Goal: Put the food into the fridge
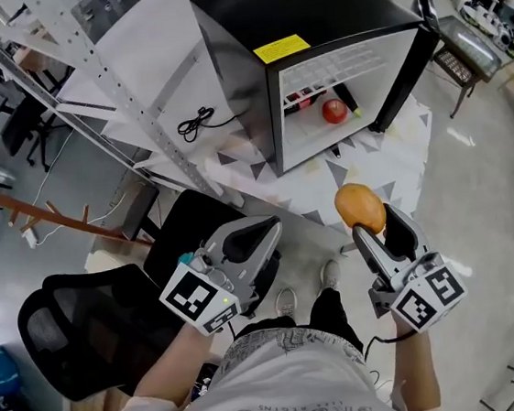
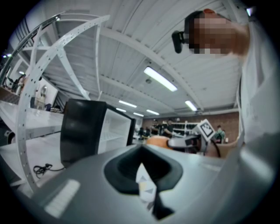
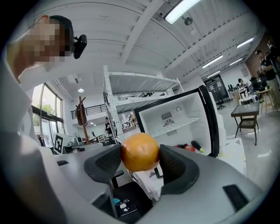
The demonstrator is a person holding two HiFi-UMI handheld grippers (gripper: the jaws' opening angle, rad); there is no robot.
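Right tool [image 3: 139,161] grasping the orange [image 3: 140,151], left tool [image 1: 258,234] clenched on nothing; I would carry it level into the open mini fridge [image 1: 248,44], setting down beside the red apple [image 1: 335,110].

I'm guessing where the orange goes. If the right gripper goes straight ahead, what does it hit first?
Probably the open fridge: the right gripper, shut on the orange, points roughly at it. Depth is unclear; the table edge may come first.
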